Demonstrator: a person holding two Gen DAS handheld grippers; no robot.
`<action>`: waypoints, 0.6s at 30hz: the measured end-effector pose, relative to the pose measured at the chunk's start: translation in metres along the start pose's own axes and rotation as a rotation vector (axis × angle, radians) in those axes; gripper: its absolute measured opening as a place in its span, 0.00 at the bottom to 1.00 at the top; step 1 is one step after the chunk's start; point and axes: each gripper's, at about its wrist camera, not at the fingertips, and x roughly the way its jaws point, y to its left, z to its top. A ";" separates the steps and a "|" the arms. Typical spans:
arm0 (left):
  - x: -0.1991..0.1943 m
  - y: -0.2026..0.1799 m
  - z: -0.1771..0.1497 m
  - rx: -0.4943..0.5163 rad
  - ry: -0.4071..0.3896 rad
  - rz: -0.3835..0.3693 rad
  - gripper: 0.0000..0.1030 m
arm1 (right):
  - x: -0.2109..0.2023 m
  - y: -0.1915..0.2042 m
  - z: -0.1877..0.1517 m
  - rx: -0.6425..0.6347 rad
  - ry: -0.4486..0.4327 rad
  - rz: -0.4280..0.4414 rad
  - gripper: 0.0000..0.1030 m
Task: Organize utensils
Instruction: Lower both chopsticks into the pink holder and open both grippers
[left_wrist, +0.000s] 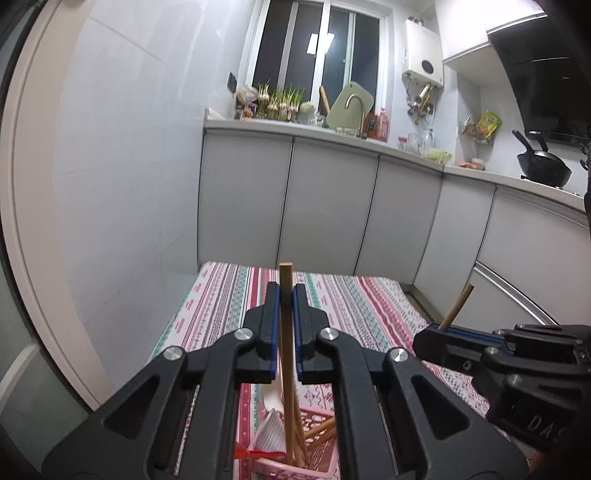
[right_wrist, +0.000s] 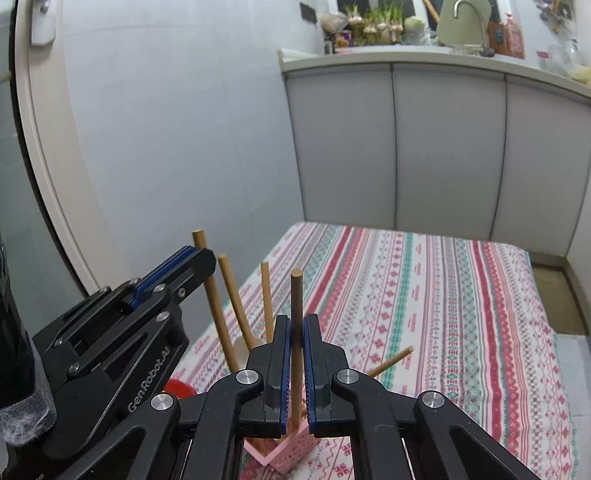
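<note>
The left gripper (left_wrist: 286, 295) has its jaws pressed onto a wooden chopstick (left_wrist: 285, 321) that stands nearly upright between the blue pads, its blunt top poking just above the fingertips and its lower part running down into a pink slotted basket (left_wrist: 314, 421) directly below the jaws. The right gripper (right_wrist: 296, 325) likewise pinches a second chopstick (right_wrist: 296, 295), upright, top end rising above the fingertips and the shaft dropping toward the same pink basket (right_wrist: 284, 448) beneath. In the right wrist view, left of those jaws, two more loose chopsticks (right_wrist: 236, 302) lean in the basket, beside the stick that the left gripper (right_wrist: 201, 254) holds; another stick (right_wrist: 391, 360) slants out low to the right of the jaws. In the left wrist view the right gripper (left_wrist: 434, 332) sits off to the right, a stick tip (left_wrist: 458, 306) angling up out of it. Below the left jaws, a white spoon-like piece (left_wrist: 273, 402) and a paper wrapper with red edging (left_wrist: 266, 435) lie in the basket. Everything rests on a table under a striped patterned cloth (right_wrist: 443, 295), stretching ahead of both jaws toward grey kitchen cabinets (left_wrist: 332, 206).
</note>
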 end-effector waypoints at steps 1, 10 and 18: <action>0.001 0.003 0.000 -0.014 0.015 -0.002 0.07 | 0.003 0.000 -0.001 -0.001 0.007 -0.001 0.05; -0.007 0.014 0.010 -0.081 0.065 -0.024 0.07 | 0.014 -0.006 -0.004 0.026 0.043 0.013 0.05; -0.015 0.021 0.015 -0.117 0.134 -0.028 0.28 | 0.029 -0.010 -0.007 0.046 0.074 0.028 0.07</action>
